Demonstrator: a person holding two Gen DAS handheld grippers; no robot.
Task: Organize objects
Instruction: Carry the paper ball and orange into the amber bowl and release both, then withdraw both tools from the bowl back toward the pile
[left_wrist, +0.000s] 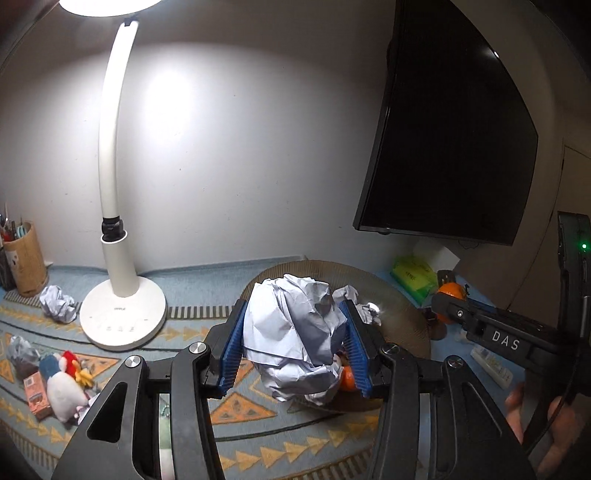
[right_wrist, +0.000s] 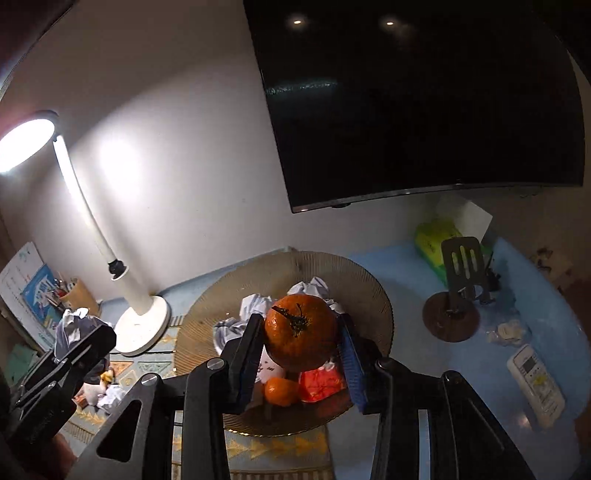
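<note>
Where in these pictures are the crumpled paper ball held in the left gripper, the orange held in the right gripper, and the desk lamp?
crumpled paper ball (left_wrist: 295, 332), left wrist view, middle of the wad.
orange (right_wrist: 301, 332), right wrist view, skin below the stem.
desk lamp (left_wrist: 122, 317), left wrist view, round base.

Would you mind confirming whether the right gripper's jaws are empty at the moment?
No, the right gripper has its jaws clamped on an orange, held above the ribbed plate.

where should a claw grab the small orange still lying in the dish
Take the small orange across its round middle, coming down from above. It lies low in the dish, close beside the red wrapper on one side and a white packet behind it, so a level approach would likely hit the rim or its neighbours. Set the fingers front to back if the gap allows.
</note>
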